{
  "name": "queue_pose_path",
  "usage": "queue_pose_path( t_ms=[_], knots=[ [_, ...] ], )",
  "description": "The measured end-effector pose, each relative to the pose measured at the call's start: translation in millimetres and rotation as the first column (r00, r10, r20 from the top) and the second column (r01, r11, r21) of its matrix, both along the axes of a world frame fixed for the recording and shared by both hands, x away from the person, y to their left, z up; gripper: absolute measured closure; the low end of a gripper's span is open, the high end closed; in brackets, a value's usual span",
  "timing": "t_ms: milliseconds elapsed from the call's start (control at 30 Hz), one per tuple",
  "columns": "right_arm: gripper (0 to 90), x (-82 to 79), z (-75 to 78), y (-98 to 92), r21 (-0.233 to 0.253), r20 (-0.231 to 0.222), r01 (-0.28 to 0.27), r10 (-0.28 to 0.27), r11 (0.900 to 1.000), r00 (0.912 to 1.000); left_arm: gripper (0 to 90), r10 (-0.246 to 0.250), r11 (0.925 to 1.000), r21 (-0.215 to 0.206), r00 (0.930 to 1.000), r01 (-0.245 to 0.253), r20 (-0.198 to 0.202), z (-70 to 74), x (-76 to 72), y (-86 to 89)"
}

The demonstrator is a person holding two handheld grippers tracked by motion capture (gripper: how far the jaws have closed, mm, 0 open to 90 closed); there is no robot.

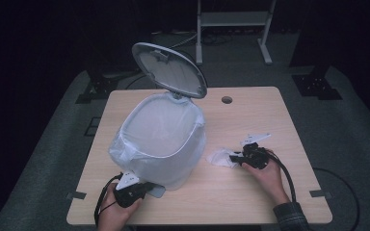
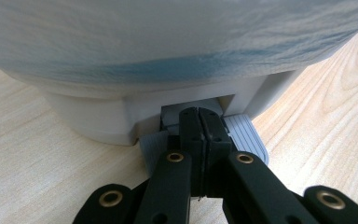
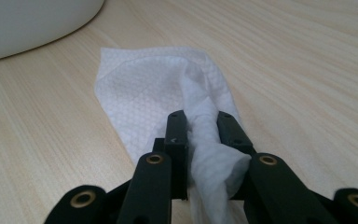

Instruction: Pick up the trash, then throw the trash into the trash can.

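A white pedal bin (image 1: 164, 139) lined with a plastic bag stands on the wooden table (image 1: 250, 187), its lid (image 1: 169, 70) tipped up and open. My left gripper (image 1: 142, 188) is shut, its closed jaws pressing on the grey ribbed foot pedal (image 2: 247, 135) at the bin's base (image 2: 98, 116). A crumpled white paper tissue (image 1: 220, 158) lies on the table right of the bin. My right gripper (image 1: 238, 158) has its jaws closed around a bunched fold of that tissue (image 3: 168, 88), which rests on the wood.
A round cable hole (image 1: 227, 100) sits near the table's far edge. A white metal stand (image 1: 233, 19) is on the floor behind the table. Bare wood lies to the right of the tissue and along the front edge.
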State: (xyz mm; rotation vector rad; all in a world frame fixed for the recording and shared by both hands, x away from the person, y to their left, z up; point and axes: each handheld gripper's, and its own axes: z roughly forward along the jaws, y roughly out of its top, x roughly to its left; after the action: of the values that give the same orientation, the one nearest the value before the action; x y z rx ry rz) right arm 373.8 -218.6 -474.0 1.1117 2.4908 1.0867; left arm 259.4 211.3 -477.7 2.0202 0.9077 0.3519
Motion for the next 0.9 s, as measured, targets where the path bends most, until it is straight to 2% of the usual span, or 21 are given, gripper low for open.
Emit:
queue_pose_path(
  t_ms=[300, 333, 900],
  knots=[
    [75.7, -2.1, 4.8, -4.6, 0.028, -0.004, 0.004, -0.004, 1.0, 1.0, 89.5, 0.0, 1.0, 0.001, 1.0, 0.0, -0.001, 0.2, 0.3, -0.1],
    [75.7, -2.9, 6.9, -6.6, 0.035, 0.007, 0.0, -0.001, 0.999, 1.0, 89.5, 0.0, 1.0, 0.004, 1.0, 0.0, 0.002, 0.2, 0.5, 0.4],
    [75.7, -9.8, 23.3, -14.0, 0.097, 0.024, -0.021, 0.019, 0.995, 0.9995, 89.5, -0.001, 1.0, 0.004, 1.0, 0.001, 0.0, 0.4, 0.7, 0.4]
  ],
)
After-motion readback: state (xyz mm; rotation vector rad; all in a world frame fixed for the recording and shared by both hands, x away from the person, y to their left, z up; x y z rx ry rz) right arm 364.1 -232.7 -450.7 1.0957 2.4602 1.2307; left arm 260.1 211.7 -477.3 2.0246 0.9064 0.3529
